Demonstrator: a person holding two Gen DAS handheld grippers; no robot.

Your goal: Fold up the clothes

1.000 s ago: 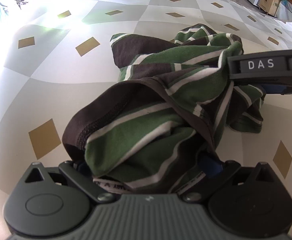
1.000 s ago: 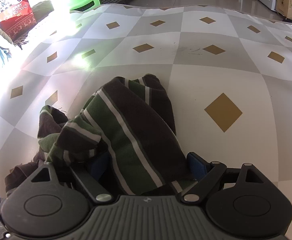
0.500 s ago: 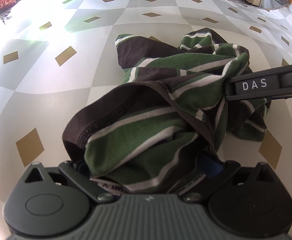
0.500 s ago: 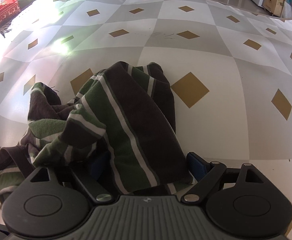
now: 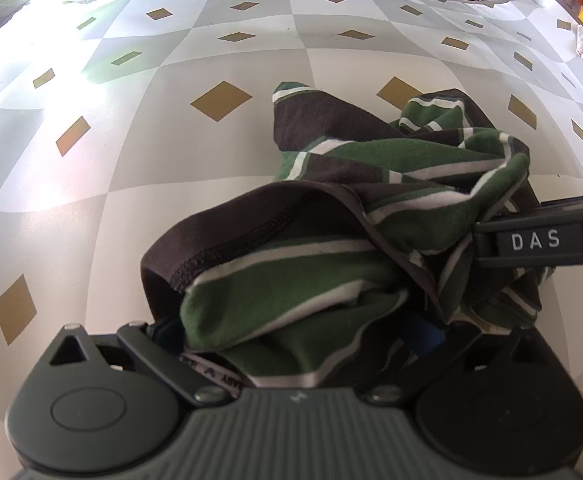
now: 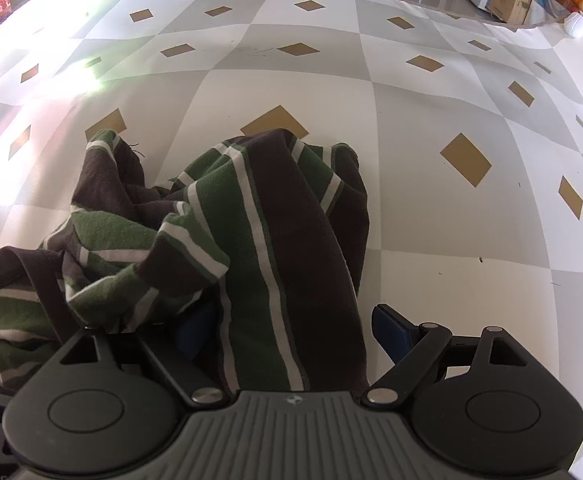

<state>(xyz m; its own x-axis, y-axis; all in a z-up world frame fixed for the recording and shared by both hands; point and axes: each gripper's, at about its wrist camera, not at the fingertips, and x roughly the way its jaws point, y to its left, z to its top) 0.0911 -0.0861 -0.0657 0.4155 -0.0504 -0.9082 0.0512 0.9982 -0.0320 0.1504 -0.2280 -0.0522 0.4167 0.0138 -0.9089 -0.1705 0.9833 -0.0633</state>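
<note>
Shirt point(image 5: 331, 264), striped green/brown, bunched on the table point(image 5: 151, 152). Left tongs point(image 5: 299, 332) clamped on collar/label edge, right tongs point(image 6: 291, 332) gripping another fold. Step: grab & spread, I'd say. Next I need to pull apart, flatten before folding.

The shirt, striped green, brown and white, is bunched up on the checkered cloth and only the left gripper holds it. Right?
Not quite. Both grippers hold the shirt: the right wrist view shows the right gripper closed on a fold too, as the left gripper is. The rest stands, bunched on the checkered cloth.
</note>
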